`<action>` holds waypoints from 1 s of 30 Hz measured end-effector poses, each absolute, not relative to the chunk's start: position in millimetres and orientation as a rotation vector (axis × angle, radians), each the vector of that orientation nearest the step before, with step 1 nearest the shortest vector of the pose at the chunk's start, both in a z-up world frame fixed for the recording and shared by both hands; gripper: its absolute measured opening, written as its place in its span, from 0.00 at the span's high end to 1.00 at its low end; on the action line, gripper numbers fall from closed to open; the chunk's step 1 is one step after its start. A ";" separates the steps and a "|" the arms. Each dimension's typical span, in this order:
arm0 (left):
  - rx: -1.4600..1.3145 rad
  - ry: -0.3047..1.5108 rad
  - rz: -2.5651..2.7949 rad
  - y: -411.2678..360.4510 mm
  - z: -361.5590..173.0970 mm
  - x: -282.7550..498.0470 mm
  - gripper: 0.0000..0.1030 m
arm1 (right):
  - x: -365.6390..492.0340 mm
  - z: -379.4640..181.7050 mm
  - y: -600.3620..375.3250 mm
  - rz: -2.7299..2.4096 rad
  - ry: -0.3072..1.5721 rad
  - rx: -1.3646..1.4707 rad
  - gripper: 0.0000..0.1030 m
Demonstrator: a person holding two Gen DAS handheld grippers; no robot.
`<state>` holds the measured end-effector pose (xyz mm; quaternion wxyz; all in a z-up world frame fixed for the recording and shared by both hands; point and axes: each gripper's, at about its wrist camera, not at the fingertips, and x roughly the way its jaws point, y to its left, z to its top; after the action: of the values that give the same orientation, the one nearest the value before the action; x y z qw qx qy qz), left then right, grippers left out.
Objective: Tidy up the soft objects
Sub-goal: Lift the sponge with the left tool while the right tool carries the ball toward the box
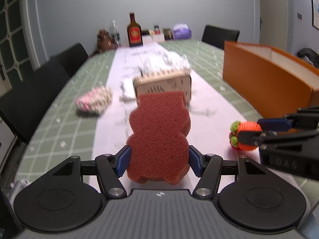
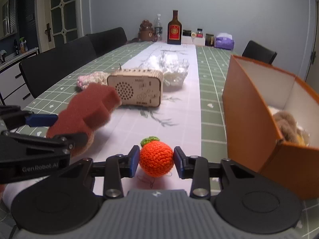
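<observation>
Between my left hand-held gripper's [image 1: 158, 160] blue pads sits the red-brown sponge [image 1: 159, 135], a porous bear-shaped slab clamped at its wide base, its head pointing away from me above the tabltop's pale runner [image 1: 211, 99]. Foam this springy gives under pressure, so I judge a light, steady squeeze best while I carry it toward the orange box [image 1: 265, 75] on the right. A pink-and-white knitted piece [image 1: 93, 101] lies on the green checked cloth, well apart.

Over on the right wrist view, my right hand-held gripper [image 2: 156, 160] is closed partway on the crocheted orange [image 2: 156, 158], a round, nubbly yarn ball with a green leaf. The box [image 2: 247, 109], stiff-walled and open-topped, stands just to the right, with fuzzy toys already inside. I would lift clear of its rim before letting go. A hard wooden radio [image 2: 135, 88] stands beyond.
</observation>
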<state>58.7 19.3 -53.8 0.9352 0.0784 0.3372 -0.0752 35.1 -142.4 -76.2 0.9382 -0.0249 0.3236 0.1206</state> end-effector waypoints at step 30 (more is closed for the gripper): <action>0.098 0.694 -0.184 31.7 -87.1 49.7 0.19 | 32.6 -92.9 -153.5 0.283 0.722 0.012 0.60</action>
<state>49.7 31.7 -87.1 0.9351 0.0481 0.3394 -0.0902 32.6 -153.5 -92.9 0.9257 0.0056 0.3522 0.1380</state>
